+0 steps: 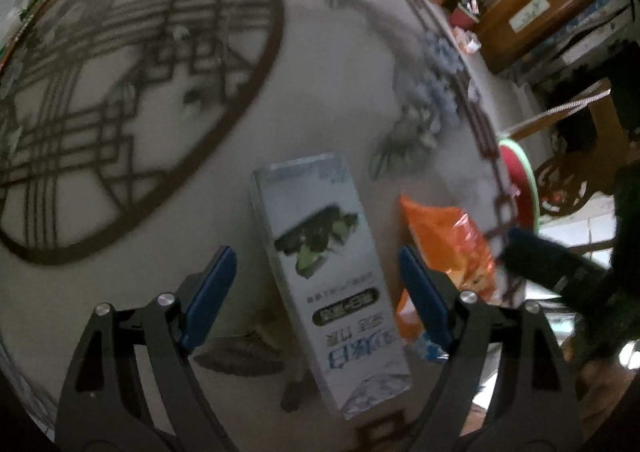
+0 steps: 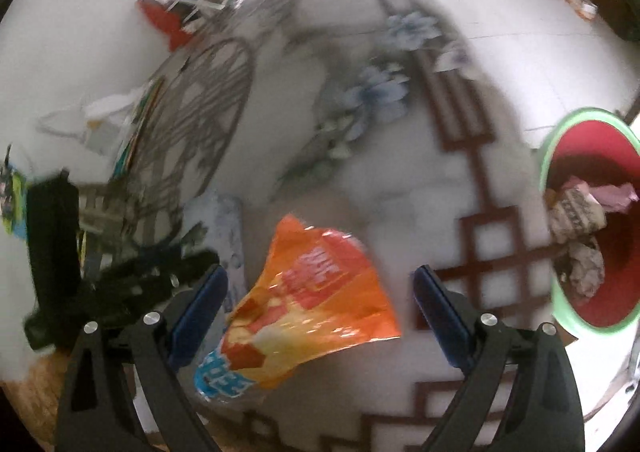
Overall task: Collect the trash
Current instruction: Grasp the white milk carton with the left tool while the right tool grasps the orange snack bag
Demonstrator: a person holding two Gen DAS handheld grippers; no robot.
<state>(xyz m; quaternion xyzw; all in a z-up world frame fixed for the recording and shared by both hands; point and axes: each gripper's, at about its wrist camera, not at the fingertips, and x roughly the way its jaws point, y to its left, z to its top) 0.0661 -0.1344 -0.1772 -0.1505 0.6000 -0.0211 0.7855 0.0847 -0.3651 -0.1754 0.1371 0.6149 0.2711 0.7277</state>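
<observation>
A pale blue-white carton (image 1: 332, 276) lies flat on the patterned round table (image 1: 320, 72), between the blue pads of my open left gripper (image 1: 316, 292). An orange snack bag (image 1: 452, 252) lies just right of it. In the right wrist view the orange bag (image 2: 312, 304) lies between the pads of my open right gripper (image 2: 320, 316), with the carton's end (image 2: 224, 228) to its left. The left gripper's black body (image 2: 120, 284) shows at the left; the right gripper's dark body (image 1: 560, 268) shows in the left wrist view.
A red bin with a green rim (image 2: 592, 220) stands beside the table at the right, holding crumpled paper; it also shows in the left wrist view (image 1: 520, 180). A white plastic bag (image 2: 96, 120) and coloured items lie at the table's far left. Wooden furniture (image 1: 540, 4) stands behind.
</observation>
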